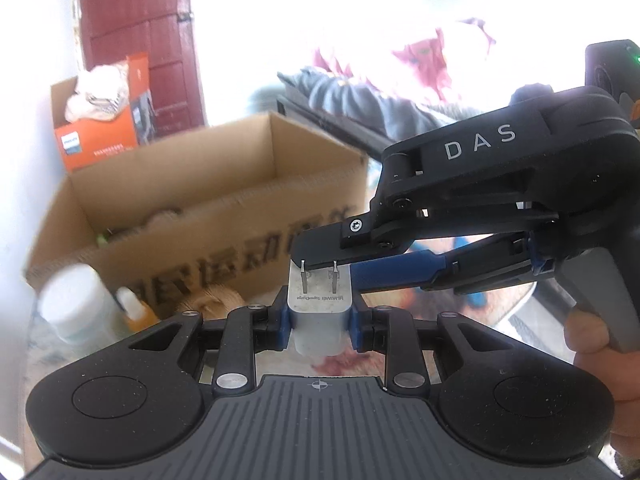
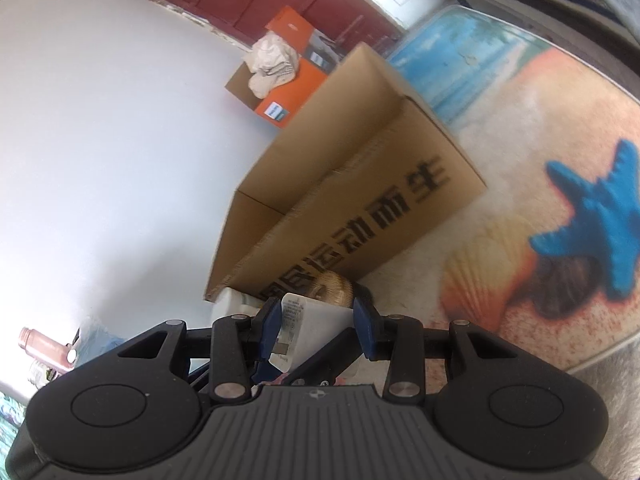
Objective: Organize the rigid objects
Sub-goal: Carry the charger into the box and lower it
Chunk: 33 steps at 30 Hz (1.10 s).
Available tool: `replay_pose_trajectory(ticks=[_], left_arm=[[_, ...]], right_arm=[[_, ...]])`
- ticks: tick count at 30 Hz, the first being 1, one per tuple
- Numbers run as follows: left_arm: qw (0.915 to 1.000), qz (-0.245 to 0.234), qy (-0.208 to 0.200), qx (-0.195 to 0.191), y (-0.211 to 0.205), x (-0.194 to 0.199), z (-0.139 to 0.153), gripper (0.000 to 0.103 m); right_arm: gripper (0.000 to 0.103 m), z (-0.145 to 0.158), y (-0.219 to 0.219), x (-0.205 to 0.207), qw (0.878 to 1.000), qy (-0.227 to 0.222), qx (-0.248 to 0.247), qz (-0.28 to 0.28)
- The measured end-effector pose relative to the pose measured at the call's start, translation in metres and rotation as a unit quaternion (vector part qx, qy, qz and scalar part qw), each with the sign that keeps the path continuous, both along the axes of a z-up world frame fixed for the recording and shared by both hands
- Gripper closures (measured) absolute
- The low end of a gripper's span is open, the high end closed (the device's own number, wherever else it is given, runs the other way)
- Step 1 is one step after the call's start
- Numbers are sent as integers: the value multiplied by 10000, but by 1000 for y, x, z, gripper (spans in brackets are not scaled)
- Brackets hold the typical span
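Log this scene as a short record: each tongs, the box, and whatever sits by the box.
left tongs: shut on the charger, its pronged face showing
right tongs: around the same charger; firm grip unclear
box: cardboard, open at the top, standing on the mat
beside box: white jar, small orange bottle
mat: beach print with a blue starfish

A dark red door (image 1: 140,36) fills the upper left of the frame. A beach-print rug (image 2: 560,184) with a blue starfish (image 2: 592,236) spreads at right. Clothes (image 1: 360,92) are piled at upper centre.
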<state>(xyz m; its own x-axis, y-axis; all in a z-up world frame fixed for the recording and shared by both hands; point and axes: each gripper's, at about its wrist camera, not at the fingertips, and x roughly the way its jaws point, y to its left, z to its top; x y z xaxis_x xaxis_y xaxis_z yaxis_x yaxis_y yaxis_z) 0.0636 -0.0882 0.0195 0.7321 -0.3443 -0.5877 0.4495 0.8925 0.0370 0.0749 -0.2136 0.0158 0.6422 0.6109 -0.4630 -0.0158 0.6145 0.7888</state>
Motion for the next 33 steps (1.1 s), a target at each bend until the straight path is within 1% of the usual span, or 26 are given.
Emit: replay_pose_trajectory(ticks=[5,10,12,14,16,19,22,26,29,31,33], left_arm=[[9996,118,-224,-89,13,8,29,77],[9992,197,-300,-151,24,34,57,77],[9993,227,-238,-159,28,50,64,77],[9993,318,-47,-213,31,71,68,77],[9984,438,219,-266,34,92,67,77],[9964,563,614,-177,35,124,58,77],[9921,669,1055,-78,35,155,45,77],[9831,792,1649,76,33,192,26,77],[9737,904,2084,156,33,212,13,77],[9691,961,2260,249,33,222,6,77],[9665,1011,2334,348,33,229,1,77]], right_arm=[[60,33,15,17,9991,-364,-147,183],[60,66,31,48,9969,-614,-299,401],[60,74,35,67,9962,-624,-367,489],[60,76,39,88,9959,-547,-403,589],[60,71,41,113,9963,-349,-375,687],[60,56,42,148,9960,47,-318,832],[60,35,45,179,9937,473,-317,962],[60,8,50,213,9888,945,-375,1095],[60,-9,55,232,9841,1230,-402,1221],[60,-20,58,243,9808,1386,-391,1316],[60,-28,62,252,9781,1489,-369,1404]])
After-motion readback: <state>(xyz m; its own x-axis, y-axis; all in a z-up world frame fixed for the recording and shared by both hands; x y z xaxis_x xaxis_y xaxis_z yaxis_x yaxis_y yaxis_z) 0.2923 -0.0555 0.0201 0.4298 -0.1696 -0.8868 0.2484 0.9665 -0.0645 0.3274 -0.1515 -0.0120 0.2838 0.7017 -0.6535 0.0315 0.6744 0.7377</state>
